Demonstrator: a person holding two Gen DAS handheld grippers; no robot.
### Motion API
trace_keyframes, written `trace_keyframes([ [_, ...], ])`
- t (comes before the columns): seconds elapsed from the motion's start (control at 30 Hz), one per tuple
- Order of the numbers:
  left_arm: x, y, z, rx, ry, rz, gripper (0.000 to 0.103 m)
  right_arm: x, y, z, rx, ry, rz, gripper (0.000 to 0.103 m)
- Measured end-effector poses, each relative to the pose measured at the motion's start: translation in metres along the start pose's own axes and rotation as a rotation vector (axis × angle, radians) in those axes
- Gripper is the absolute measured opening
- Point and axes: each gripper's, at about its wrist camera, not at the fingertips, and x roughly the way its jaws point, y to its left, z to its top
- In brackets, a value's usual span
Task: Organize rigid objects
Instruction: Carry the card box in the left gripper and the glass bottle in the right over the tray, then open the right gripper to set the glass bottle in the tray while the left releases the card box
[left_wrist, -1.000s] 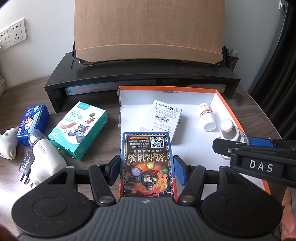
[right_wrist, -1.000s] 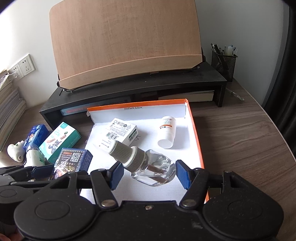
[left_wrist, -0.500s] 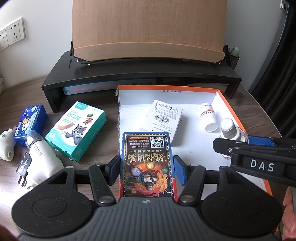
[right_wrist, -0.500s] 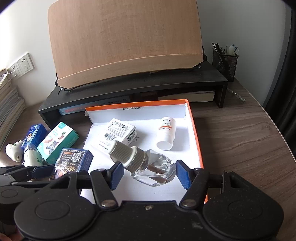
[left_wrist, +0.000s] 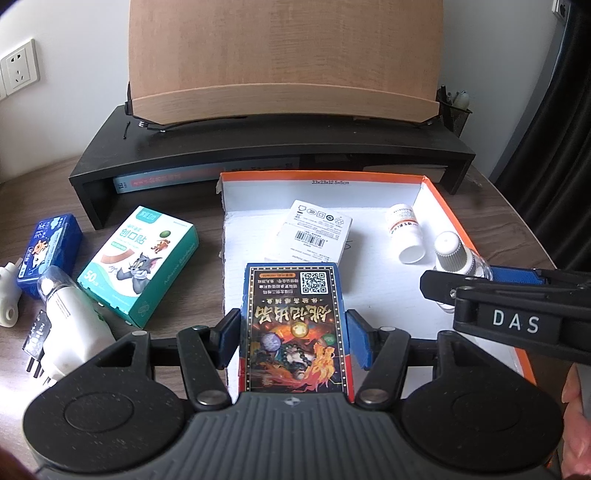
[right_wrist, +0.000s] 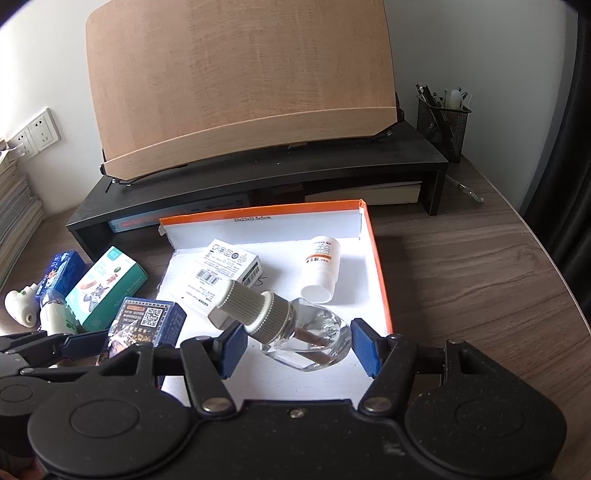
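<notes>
- Our left gripper (left_wrist: 293, 332) clamps a dark card box (left_wrist: 295, 325) with a QR code and flame artwork; both blue pads press its long sides, and it hangs over the near left edge of the orange-rimmed white tray (left_wrist: 436, 192).
- Our right gripper (right_wrist: 295, 341) has a clear glass bottle (right_wrist: 303, 339) with a ribbed grey cap between its blue pads, tilted with the cap up and to the left, over the tray's near right part. The right pad meets the glass; whether the left pad touches the bottle we cannot tell.
- Inside the tray lie a white barcode box (left_wrist: 314, 232) and a white pill bottle (left_wrist: 406, 236) on its side.
- Left of the tray, on the wooden desk (right_wrist: 480, 277), we see a teal bandage box (left_wrist: 140, 258) with a cartoon cat, a blue box (left_wrist: 50, 251), a white plug-in device (left_wrist: 70, 325) and a small white object (left_wrist: 7, 295) at the edge.
- Behind the tray a black desk riser (left_wrist: 273, 144) carries a wooden board (left_wrist: 284, 55).
</notes>
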Motion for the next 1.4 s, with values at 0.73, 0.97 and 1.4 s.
trace_keyframes([
  [0.73,0.002,-0.008,-0.004,0.015,0.006,-0.009,0.060,0.008,-0.005,0.005,-0.007,-0.003,-0.028,0.075],
  [0.97,0.003,-0.012,-0.006,0.028,0.007,-0.016,0.060,0.011,-0.005,0.007,-0.012,0.001,-0.032,0.075],
  [1.4,0.009,-0.026,-0.006,0.056,0.006,-0.060,0.061,-0.002,-0.013,0.010,0.018,-0.076,0.007,0.077],
])
